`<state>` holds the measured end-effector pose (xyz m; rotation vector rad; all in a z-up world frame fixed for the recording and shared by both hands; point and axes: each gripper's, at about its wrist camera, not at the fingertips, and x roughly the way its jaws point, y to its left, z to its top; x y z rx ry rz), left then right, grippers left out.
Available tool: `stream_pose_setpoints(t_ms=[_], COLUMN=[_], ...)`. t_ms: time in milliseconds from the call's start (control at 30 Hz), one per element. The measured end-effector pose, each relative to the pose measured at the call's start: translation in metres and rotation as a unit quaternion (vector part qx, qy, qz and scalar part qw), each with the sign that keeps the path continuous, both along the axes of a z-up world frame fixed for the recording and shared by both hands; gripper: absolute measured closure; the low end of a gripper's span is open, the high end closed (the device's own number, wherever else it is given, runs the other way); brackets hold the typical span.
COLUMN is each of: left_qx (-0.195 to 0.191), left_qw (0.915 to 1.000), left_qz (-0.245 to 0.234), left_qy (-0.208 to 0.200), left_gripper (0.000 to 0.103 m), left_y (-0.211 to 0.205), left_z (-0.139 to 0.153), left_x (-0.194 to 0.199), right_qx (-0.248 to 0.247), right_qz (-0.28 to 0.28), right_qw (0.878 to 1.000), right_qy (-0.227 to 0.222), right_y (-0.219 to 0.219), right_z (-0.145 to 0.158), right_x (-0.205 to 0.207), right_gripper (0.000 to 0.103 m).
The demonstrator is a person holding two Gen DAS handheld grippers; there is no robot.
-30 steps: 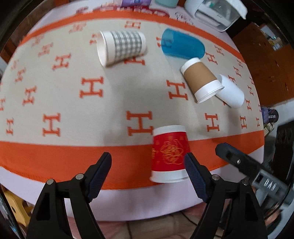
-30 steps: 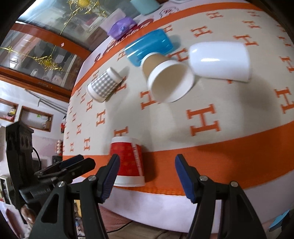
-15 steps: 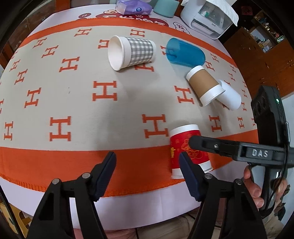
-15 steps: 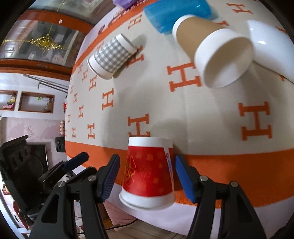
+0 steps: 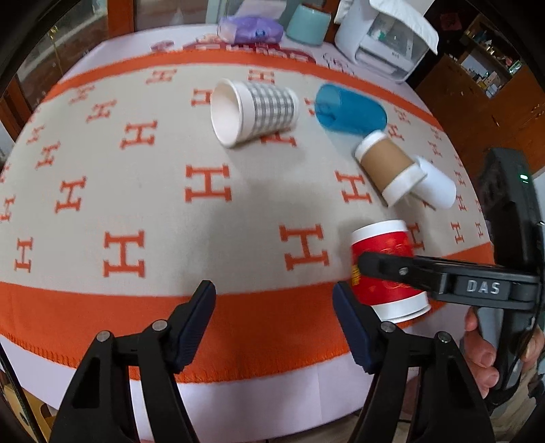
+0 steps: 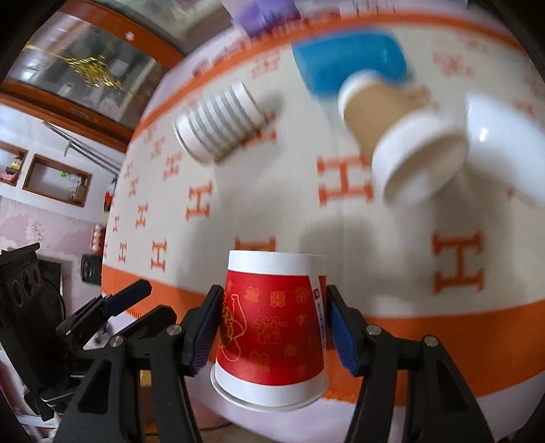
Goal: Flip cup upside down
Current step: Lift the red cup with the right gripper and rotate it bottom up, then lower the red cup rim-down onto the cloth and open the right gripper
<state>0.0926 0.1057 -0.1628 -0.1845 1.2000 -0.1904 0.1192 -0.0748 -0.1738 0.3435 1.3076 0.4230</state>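
Observation:
A red paper cup with gold patterns (image 6: 272, 330) stands upside down, rim down, near the table's front edge on the orange stripe. My right gripper (image 6: 270, 329) is shut on it, pads against both its sides. In the left wrist view the red cup (image 5: 385, 269) stands at the right, with a finger of the right gripper (image 5: 402, 271) across it. My left gripper (image 5: 274, 320) is open and empty, to the left of the cup above the front edge.
Lying on the H-patterned cloth (image 5: 136, 191) are a grey checked cup (image 5: 255, 114), a blue cup (image 5: 351, 110), a brown cup (image 5: 388, 167) and a white cup (image 5: 437, 187). A white machine (image 5: 385, 44) and a purple pack (image 5: 250, 29) stand at the far edge.
My right gripper has moved in around the red cup and shut on it. My left gripper has drawn back to the left, away from the cup.

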Motion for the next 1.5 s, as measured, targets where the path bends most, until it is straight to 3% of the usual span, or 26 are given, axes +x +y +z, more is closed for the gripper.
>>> stream_pose_setpoints(t_ms=[133,300,600,900,1500], left_qx=[0.013,0.043,0.049,0.054,0.046], left_qw=[0.9986,0.9930,0.9875,0.9865,0.9884], left_qz=[0.023,0.063,0.111,0.104,0.083], left_qy=[-0.045,-0.091,-0.101,-0.114,-0.119], left_gripper=[0.033,0.029,0.029,0.029,0.028], left_y=[0.001,0.003,0.014,0.009,-0.004], left_z=[0.011,0.015,-0.004,-0.010,-0.010], left_x=[0.000,0.001,-0.003,-0.013,-0.029], right_qx=[-0.031,-0.078,-0.091,-0.112,-0.122], right_qz=[-0.008,-0.012,0.006,0.024,0.038], right_qw=[0.996,0.981,0.959,0.947,0.947], right_qy=[-0.078,-0.179,-0.267,-0.299,-0.295], right_y=[0.003,0.008,0.022,0.023,0.025], right_z=[0.012,0.012,-0.002,-0.003,-0.011], right_x=[-0.002,-0.004,-0.020,-0.051,-0.073], right_gripper=[0.044,0.044,0.044,0.044,0.042])
